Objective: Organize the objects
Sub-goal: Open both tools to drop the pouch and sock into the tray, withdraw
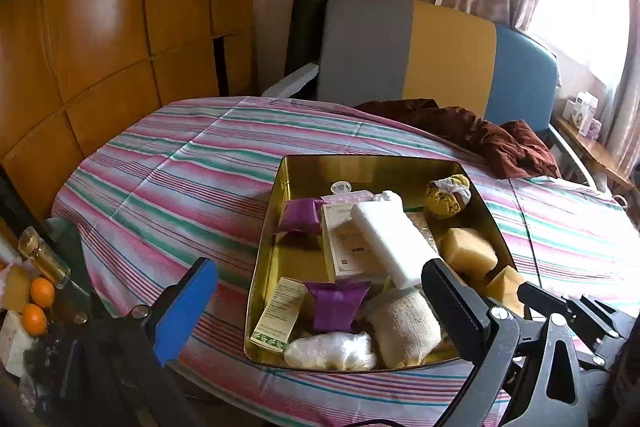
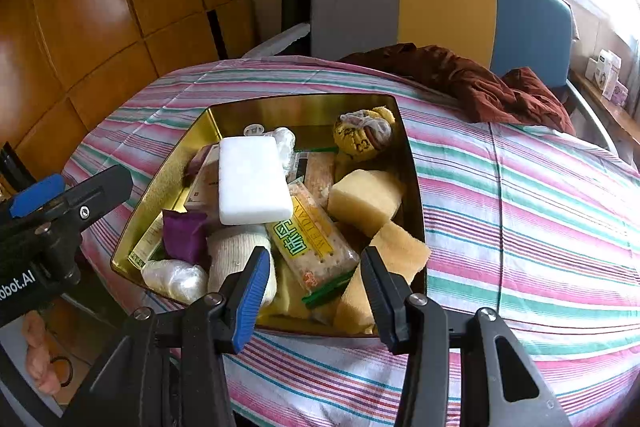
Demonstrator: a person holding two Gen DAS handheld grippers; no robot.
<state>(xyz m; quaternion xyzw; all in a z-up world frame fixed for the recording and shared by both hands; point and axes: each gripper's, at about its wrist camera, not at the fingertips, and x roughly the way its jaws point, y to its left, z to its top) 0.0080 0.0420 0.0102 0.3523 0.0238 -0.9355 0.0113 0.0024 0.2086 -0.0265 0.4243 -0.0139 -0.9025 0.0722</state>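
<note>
Gold rectangular metal tin (image 2: pixel 168 179): shiny, mirror-like inner walls. Striped pink-green-white cotton-looking tablecloth (image 1: pixel 172 167): matt, lightly creased. White foam-like rectangular block (image 2: pixel 252 183): matt, fine-grained. Yellow porous sponge chunks (image 2: pixel 362 201): rough, open-pored. Purple glossy foil-like sachets (image 1: pixel 336 305). Clear crinkly plastic cracker packet (image 2: pixel 316 247): shiny. Cream knitted sock roll (image 1: pixel 404 323): ribbed, fuzzy. Rumpled brown cloth (image 1: pixel 480 131): matt. Orange lacquered wood panelling (image 1: pixel 100 27): glossy, reflecting light. Gripper pads: blue ribbed rubber-like (image 2: pixel 250 293), black textured plastic.
</note>
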